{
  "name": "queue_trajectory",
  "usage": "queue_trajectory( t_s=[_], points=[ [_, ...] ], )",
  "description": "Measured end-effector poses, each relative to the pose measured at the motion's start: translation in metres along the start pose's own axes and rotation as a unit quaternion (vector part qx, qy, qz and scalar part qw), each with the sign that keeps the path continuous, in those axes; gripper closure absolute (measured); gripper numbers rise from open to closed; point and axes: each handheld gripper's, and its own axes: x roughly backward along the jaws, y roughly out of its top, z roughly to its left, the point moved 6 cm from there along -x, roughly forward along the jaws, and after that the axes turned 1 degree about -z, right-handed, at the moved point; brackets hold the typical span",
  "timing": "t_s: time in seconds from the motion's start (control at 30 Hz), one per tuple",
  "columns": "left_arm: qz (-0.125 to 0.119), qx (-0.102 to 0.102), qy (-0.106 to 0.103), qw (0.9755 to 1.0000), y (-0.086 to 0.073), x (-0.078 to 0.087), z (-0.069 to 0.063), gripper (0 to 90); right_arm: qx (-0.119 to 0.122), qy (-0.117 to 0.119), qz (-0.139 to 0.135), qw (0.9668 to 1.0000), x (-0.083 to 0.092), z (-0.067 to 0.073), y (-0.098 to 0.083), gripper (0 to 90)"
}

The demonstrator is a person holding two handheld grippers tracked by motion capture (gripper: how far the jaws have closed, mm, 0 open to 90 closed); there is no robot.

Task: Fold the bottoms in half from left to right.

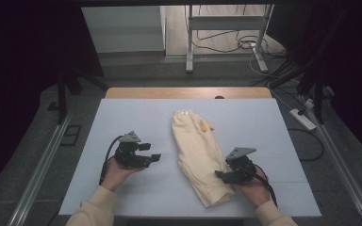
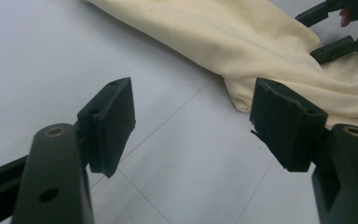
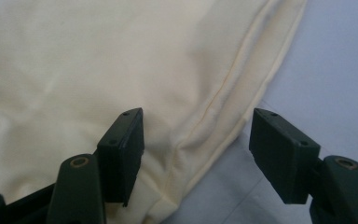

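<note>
Cream cloth is the work in hand, and it looks about half folded: the garment lies on the white table as a long narrow strip, sides already brought in. Starting at the left, the left gripper hovers over bare table with its fingers spread and nothing between them; the cloth's edge lies just beyond its tips. Further right, the right gripper sits at the strip's near end, fingers spread astride the seamed edge without pinching it. Judging from this, the lengthwise fold remains: neither end is gripped yet.
</note>
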Motion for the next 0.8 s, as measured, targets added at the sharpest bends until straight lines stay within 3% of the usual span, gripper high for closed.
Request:
queue_trajectory(
  t_s=[0.17, 0.37, 0.63, 0.8],
  points=[
    [-0.007, -0.005, 0.004, 1.0, 0.001, 0.001, -0.001, 30.2, -0.016, 0.042, 0.008, 0.999, 0.0, 0.003, -0.001, 51.2],
    [-0.005, -0.004, 0.004, 1.0, 0.001, 0.0, 0.0, 30.2, -0.023, 0.071, 0.009, 0.9972, 0.001, 0.008, -0.001, 67.3],
    [-0.002, -0.002, 0.004, 1.0, 0.0, -0.002, 0.0, 30.2, -0.007, 0.069, 0.002, 0.9976, 0.001, 0.017, 0.0, 74.4],
    [-0.003, -0.001, 0.003, 1.0, 0.0, -0.002, 0.001, 30.1, -0.006, 0.087, -0.005, 0.9961, 0.001, 0.025, 0.001, 76.5]
  ],
)
